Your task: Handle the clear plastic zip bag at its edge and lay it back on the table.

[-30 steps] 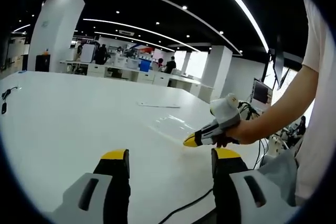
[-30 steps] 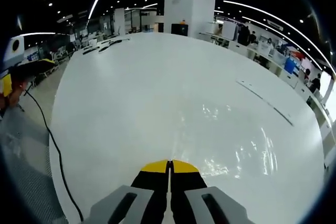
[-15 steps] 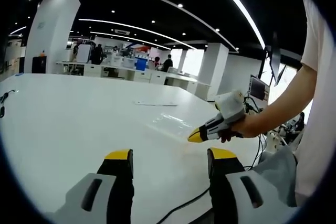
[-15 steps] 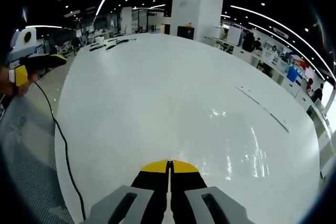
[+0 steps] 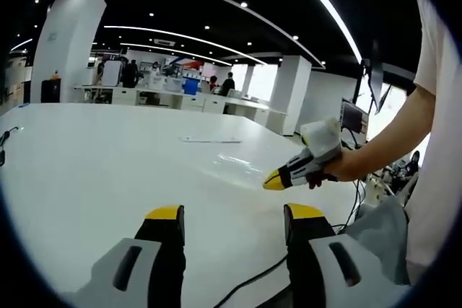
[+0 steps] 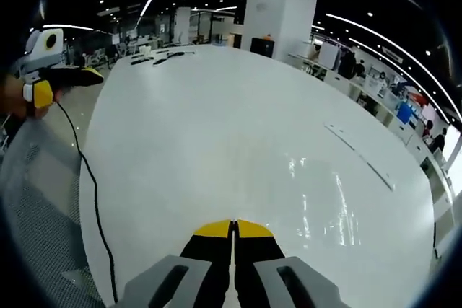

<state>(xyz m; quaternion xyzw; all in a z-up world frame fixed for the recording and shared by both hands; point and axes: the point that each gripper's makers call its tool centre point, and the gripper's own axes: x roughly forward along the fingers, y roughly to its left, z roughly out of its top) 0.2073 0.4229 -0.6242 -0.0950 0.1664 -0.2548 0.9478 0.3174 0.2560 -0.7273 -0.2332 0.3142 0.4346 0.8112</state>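
Right tool (image 6: 232,226) higher now (closed)

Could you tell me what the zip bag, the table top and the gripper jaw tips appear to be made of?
The zip bag looks like thin clear plastic film: glossy streaks, table showing through. The table top seems a smooth white laminate or painted board with a satin sheen, reflecting ceiling lights. The right gripper has yellow tips, probably hard plastic or rubber; the left gripper tips look alike.
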